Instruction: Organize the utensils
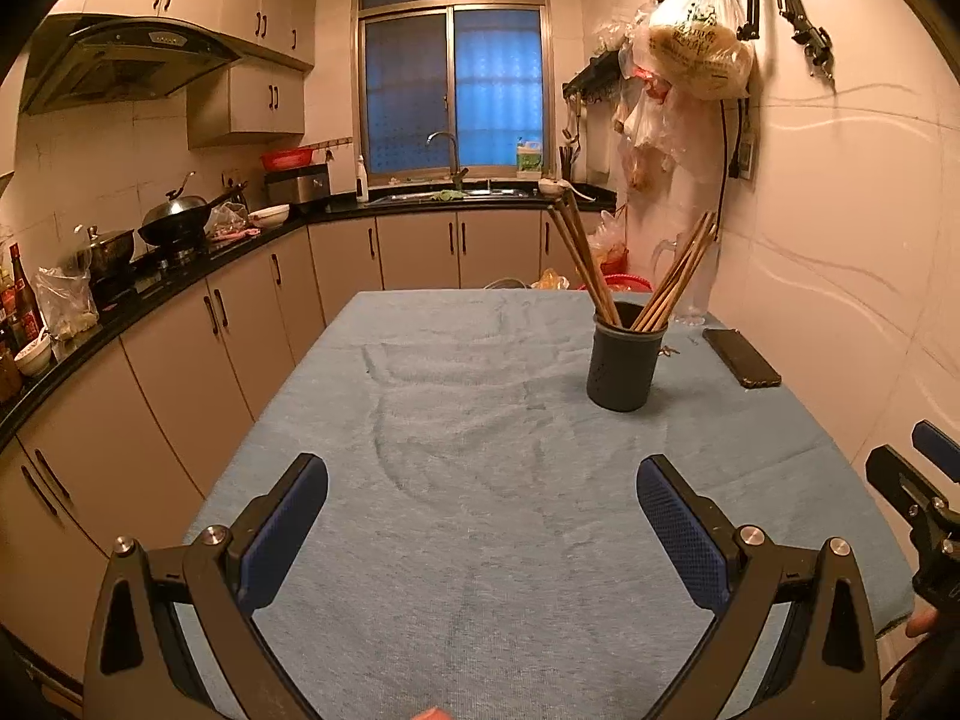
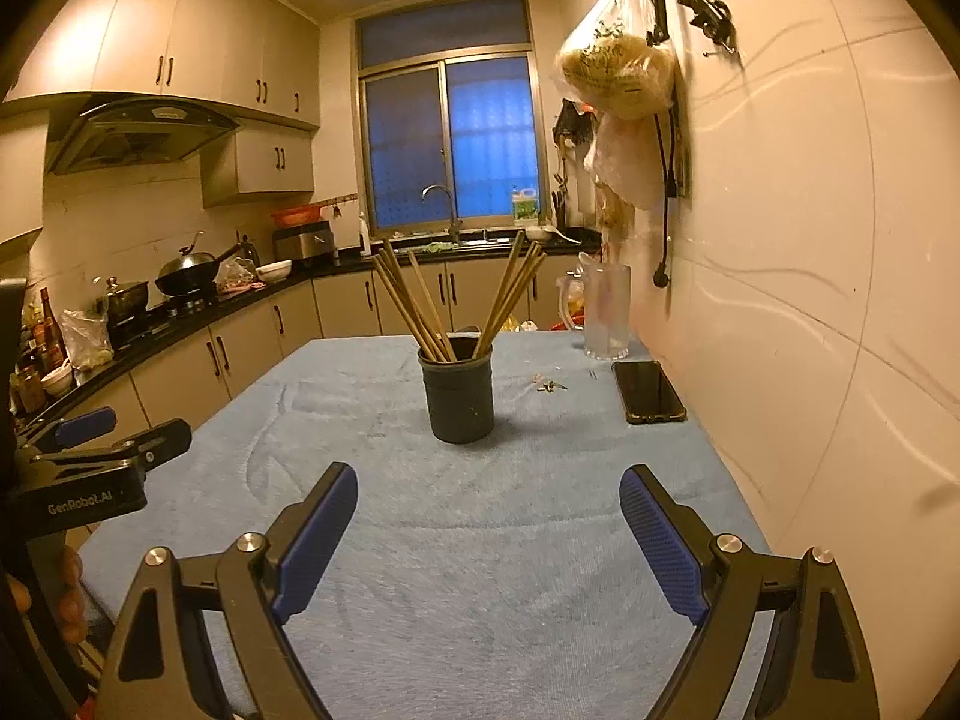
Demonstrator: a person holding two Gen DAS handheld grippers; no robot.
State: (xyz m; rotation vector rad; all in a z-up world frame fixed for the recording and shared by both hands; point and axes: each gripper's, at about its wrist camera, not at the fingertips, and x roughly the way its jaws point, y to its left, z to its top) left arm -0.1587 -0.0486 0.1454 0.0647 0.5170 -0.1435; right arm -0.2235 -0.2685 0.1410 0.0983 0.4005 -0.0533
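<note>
Both grippers hover low over the blue-clothed bench [image 1: 480,540] with jaws spread wide and empty: the left gripper [image 1: 480,534] and the right gripper [image 2: 489,540]. The chopsticks [image 2: 420,306] stand in two splayed bundles inside the dark holder [image 2: 462,396], centre of the right view, right of centre in the left view. No loose utensil shows on the cloth, so the sorting appears complete or not begun. For any regrasp, approach one bundle above the rim and steady the holder. The small objects [image 2: 549,385] beside the phone [image 2: 651,391] are too small to identify; the holder's interior is hidden.
</note>
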